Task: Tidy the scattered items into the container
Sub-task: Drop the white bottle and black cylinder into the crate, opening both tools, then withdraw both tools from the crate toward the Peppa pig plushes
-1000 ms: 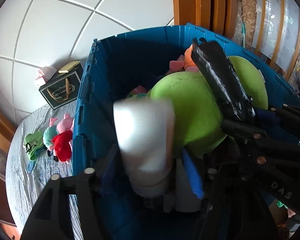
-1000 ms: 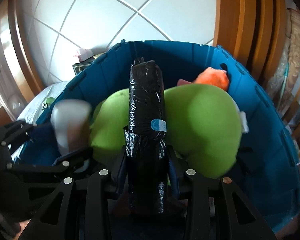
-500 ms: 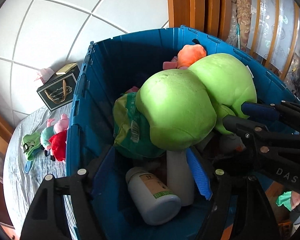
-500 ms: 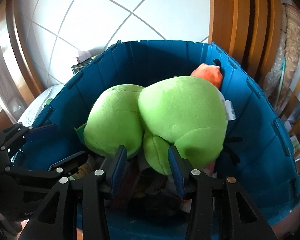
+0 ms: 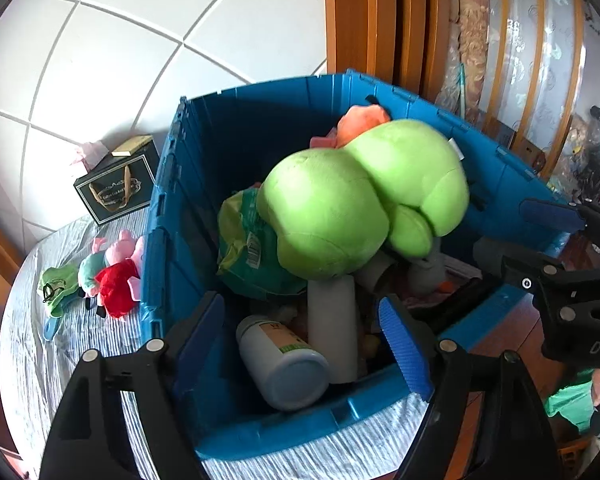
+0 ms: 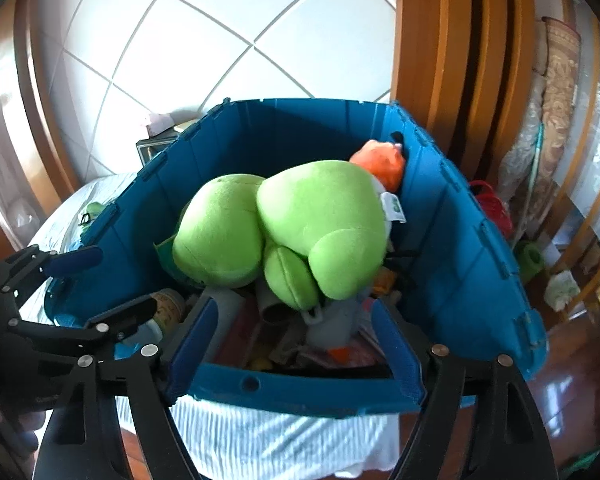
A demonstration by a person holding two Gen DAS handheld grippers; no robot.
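Your blue crate (image 5: 168, 216) sits on the striped cloth (image 5: 32, 344), already pretty stuffed. Biggest thing in it is the green plush (image 5: 356, 208), piled on top, with a green bag (image 5: 248, 252) tucked under it. Below those, a white bottle (image 5: 284, 364) lies on its side next to an upright white tube (image 5: 334, 332). Still outside, by the crate's wall, a pink and red plush (image 5: 116, 276). Your left gripper (image 5: 304, 332) and right gripper (image 6: 296, 340) have both just been opening, jaws wide, nothing between them.
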